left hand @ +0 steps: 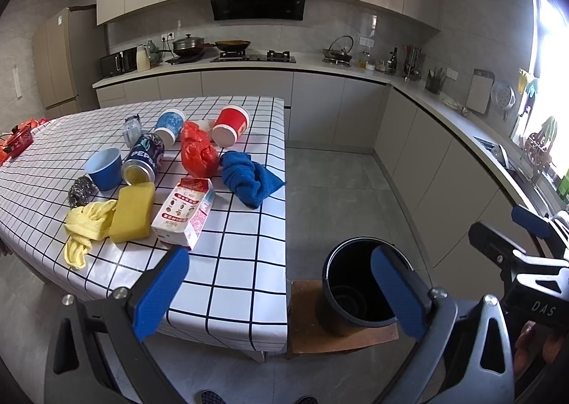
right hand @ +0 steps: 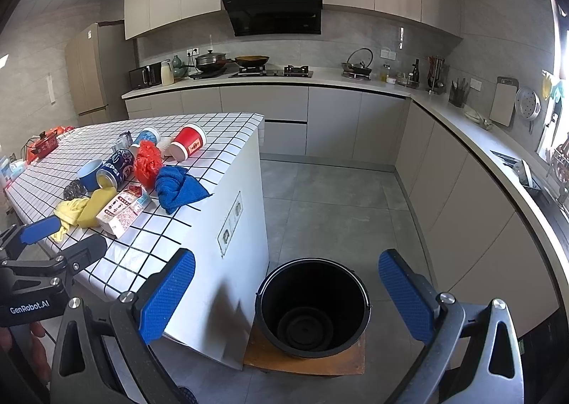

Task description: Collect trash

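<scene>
Both the left gripper and the right gripper hang with jaws spread wide and nothing between them, back from the table with its grid-patterned cloth. The trash lies in a loose cluster on the tabletop: a milk carton on its side nearest the edge, a Pepsi can lying down, a red paper cup tipped over, a blue paper cup and a crumpled red plastic bag. All look light; the carton and cups are probably thin-walled and would crush under a hard pinch, so gripping across the carton's narrow faces seems safest, while the can may roll. The black bucket stands empty on a low wooden board on the grey tiled floor just beside the table's end, in a kitchen with counters along two walls.
</scene>
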### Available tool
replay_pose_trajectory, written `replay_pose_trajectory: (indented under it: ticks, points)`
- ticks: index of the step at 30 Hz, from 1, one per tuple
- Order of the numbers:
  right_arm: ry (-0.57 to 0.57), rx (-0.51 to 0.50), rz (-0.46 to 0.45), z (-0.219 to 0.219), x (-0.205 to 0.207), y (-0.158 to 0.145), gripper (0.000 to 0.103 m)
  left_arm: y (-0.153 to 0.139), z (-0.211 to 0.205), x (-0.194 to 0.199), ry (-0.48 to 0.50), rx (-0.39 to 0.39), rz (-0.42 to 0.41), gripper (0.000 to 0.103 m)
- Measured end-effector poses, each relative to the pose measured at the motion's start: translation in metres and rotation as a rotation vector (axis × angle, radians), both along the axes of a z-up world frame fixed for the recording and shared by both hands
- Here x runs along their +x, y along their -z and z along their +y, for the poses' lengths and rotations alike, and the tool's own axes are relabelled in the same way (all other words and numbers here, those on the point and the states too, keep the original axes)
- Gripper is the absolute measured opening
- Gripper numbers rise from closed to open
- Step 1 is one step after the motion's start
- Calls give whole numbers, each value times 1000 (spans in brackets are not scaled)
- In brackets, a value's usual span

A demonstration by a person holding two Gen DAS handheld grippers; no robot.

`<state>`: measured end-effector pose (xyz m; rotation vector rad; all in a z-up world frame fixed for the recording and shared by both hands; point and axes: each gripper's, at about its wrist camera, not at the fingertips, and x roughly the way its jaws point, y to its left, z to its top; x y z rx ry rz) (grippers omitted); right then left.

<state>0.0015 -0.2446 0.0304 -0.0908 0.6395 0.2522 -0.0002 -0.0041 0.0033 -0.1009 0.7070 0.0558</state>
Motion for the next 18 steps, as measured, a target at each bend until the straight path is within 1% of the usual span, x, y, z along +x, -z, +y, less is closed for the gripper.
replay_pose_trajectory:
  ticks: [8,18]
  points:
    - [-1,1,-4,2,0,0,103,0,5,3,10,2,1,103]
    - [0,0,-10,-1,-1,-2,103,0,2,4,14,7,-1,103]
